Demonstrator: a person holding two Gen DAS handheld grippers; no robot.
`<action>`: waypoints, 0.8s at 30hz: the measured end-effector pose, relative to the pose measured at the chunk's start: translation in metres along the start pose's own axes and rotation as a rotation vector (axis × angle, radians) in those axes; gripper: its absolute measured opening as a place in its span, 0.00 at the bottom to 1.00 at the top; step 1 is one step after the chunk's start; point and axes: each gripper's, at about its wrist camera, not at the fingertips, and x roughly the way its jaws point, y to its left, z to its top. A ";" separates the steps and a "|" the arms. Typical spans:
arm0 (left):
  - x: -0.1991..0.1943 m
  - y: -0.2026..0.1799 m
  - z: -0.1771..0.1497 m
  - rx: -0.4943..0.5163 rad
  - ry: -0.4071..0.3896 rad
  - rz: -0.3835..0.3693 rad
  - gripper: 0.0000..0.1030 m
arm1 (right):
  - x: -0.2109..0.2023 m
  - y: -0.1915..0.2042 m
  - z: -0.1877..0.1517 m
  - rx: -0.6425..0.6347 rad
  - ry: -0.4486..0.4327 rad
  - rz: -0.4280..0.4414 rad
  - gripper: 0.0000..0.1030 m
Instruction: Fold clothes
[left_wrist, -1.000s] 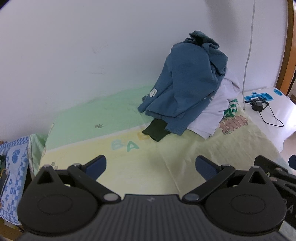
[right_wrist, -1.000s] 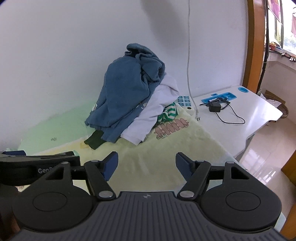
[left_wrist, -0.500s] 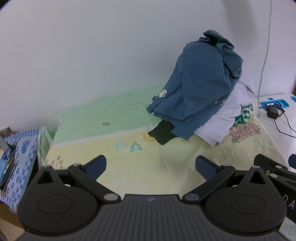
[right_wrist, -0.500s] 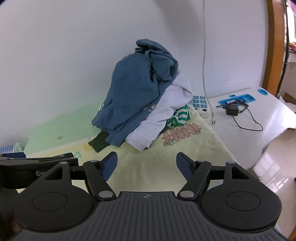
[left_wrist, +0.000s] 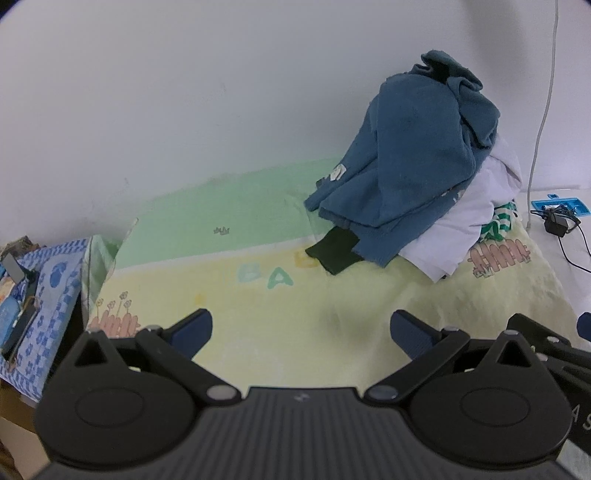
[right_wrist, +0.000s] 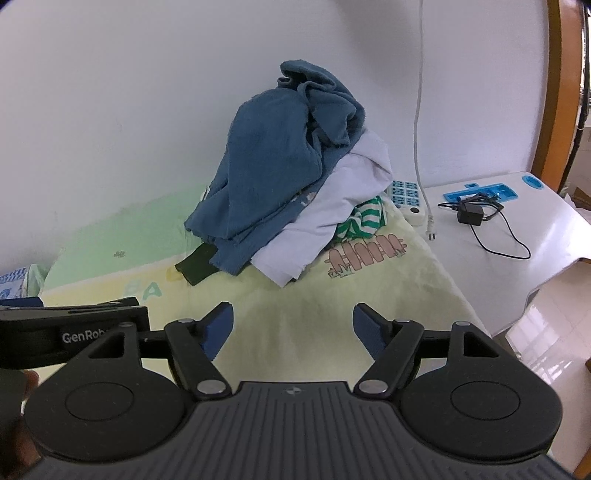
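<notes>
Clothes sit heaped against the wall at the far side of the yellow blanket (left_wrist: 332, 332): a blue garment (right_wrist: 273, 177) draped over a white one (right_wrist: 332, 218). Left gripper (left_wrist: 301, 332) and right gripper (right_wrist: 291, 328) hover well short, jaws wide, the right's opening, nothing between.

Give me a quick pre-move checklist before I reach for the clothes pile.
1. Left gripper empty, jaws apart: ok.
2. Right gripper empty, jaws opening: ok.
3. Blanket bare between grippers and pile: ok.
4. Blue garment on top, reachable first: ok.
5. White garment, striped garment, dark piece separate cleanly: cannot tell.
6. Charger cable clear of pile: ok.
</notes>
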 end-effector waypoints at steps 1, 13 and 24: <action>0.000 0.001 0.000 0.003 0.000 -0.001 1.00 | -0.001 0.002 0.000 -0.001 0.000 -0.006 0.74; 0.001 0.021 0.001 0.004 0.000 -0.041 1.00 | -0.007 0.021 0.003 0.019 0.038 -0.085 0.84; 0.000 0.029 0.001 0.026 -0.003 -0.060 1.00 | -0.010 0.028 0.013 0.060 0.067 -0.080 0.84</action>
